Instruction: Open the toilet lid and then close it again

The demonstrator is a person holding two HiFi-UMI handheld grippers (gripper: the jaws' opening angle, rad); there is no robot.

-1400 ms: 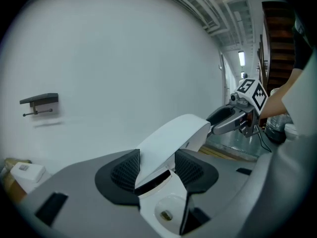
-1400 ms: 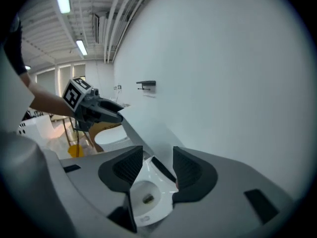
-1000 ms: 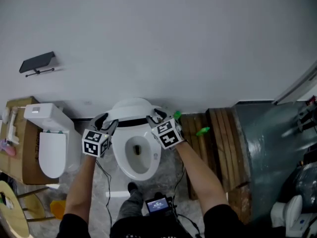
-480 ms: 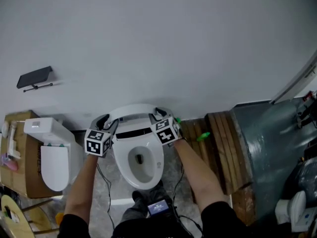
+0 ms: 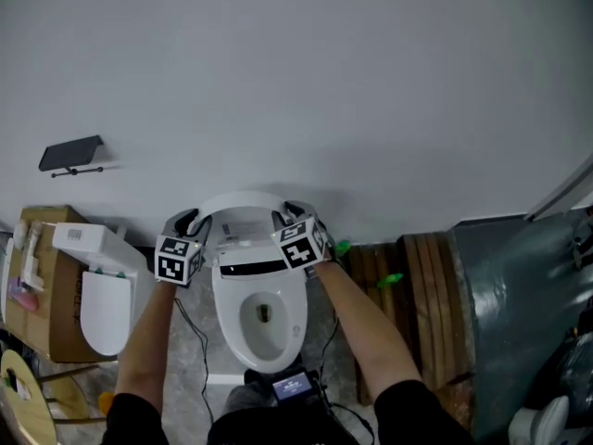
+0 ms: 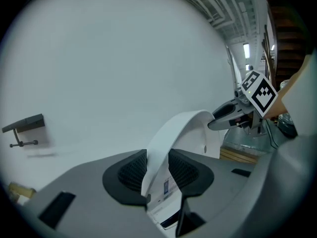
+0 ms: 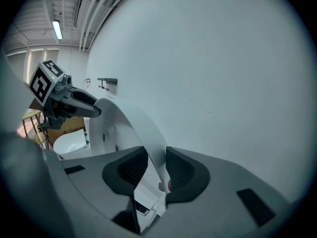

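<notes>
both arms reach forward and down from the near edge of the head view, forearms bare and roughly parallel, one on each side of the toilet bowl (image 5: 229, 315); the left arm (image 5: 146, 341) runs almost straight to the far side, the right arm (image 5: 357, 321) angles in from the near right; each hand carries its marker cube just near of the claw, tilted a little downward.

the toilet lid (image 5: 243, 213) stands raised at the far end of the bowl, close to the pale wall (image 5: 296, 82), its inner face turned to the person; the seat lies down around the bowl.

the left gripper (image 5: 188, 219) sits on the lid's left rim; in its own view the left gripper (image 6: 157, 170) has the white rim of the lid (image 6: 183, 133) between its ribbed pads, the jaws are closing to a narrow gap and the pads look to touch both faces of the rim.

the right gripper (image 5: 292, 211) sits on the lid's right rim, level with the other; in its own view the right gripper (image 7: 154, 170) also has the lid (image 7: 129, 128) edge between its pads, jaws closing and narrow, the rim filling the gap; each claw shows across the lid in the other's view.

to the left a second toilet (image 5: 97, 286) rests by a cardboard box (image 5: 46, 286); a dark shelf (image 5: 69, 154) hangs on the wall; wooden planks (image 5: 426, 295) lie at the right.
</notes>
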